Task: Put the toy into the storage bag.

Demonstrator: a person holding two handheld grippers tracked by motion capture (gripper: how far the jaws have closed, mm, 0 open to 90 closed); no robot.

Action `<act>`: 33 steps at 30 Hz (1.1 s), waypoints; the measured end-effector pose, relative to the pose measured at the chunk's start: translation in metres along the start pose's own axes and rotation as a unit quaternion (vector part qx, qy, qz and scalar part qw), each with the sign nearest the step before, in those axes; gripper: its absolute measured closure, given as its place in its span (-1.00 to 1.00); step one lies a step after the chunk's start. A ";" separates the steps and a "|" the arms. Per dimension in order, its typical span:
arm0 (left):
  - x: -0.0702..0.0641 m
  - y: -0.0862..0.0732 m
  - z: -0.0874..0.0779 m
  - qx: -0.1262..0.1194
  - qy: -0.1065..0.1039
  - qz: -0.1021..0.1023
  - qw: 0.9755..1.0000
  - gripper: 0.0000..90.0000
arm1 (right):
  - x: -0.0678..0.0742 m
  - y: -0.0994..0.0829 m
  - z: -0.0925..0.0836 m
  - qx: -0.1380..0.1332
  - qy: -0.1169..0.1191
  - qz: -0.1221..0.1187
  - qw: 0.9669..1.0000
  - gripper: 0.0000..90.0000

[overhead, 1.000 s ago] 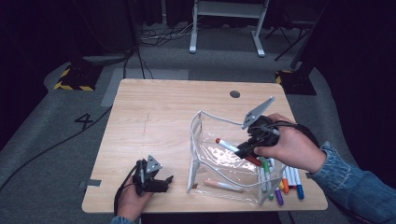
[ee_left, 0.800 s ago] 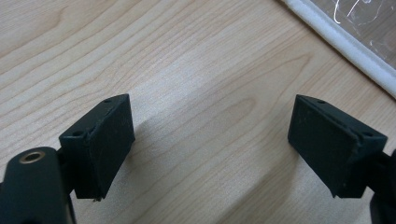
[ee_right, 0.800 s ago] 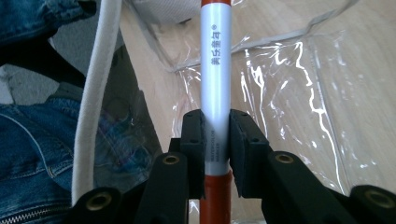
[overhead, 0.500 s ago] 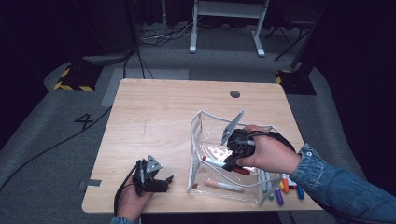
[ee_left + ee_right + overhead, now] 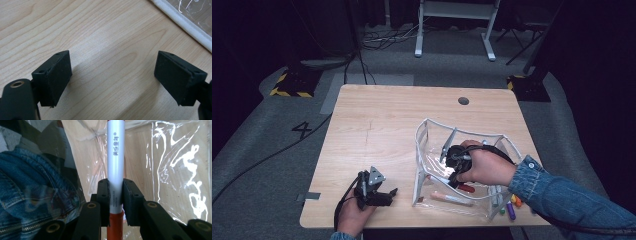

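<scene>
So we've got the right gripper (image 5: 451,167) down inside the clear pouch (image 5: 432,131), clamped tight on a marker (image 5: 115,165). Makes sense to go in from the open top: the pouch stands with its white-edged mouth gaping, so there's room to lower the marker flat onto the bottom next to the one (image 5: 451,198) already lying in there. We'd guess that's also why the grip sits near the cap end, leaving the long barrel free to point ahead.

The marker itself has a white barrel with dark printed characters and a red-orange cap end just below the pads. A few more markers (image 5: 511,209) wait on the table (image 5: 377,125) just outside the pouch.

The left gripper (image 5: 388,194) rests on the table near the pouch, jaws spread wide, holding nothing.
</scene>
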State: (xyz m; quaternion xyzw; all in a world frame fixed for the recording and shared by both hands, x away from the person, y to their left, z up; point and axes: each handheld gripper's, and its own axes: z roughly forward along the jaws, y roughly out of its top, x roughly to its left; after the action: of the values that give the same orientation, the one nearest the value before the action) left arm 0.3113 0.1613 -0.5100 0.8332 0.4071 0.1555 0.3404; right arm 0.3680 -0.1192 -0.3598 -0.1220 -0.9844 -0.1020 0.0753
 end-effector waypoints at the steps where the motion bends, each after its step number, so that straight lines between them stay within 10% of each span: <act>1: 0.000 0.000 0.000 0.000 0.000 0.000 1.000 -0.67 | -0.001 0.000 0.003 0.004 0.002 0.000 1.000 0.71; 19: 0.000 0.000 0.000 0.000 0.000 0.000 1.000 -0.67 | -0.005 0.000 0.041 0.076 0.011 -0.016 0.997 0.66; 33: 0.000 0.000 0.000 0.000 0.000 -0.001 1.000 -0.67 | -0.008 -0.013 -0.019 -0.058 -0.031 0.028 0.997 0.36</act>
State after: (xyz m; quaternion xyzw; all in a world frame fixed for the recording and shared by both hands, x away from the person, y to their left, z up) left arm 0.3112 0.1613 -0.5100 0.8331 0.4075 0.1548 0.3406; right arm 0.3749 -0.1376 -0.3450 -0.1566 -0.9748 -0.1534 0.0404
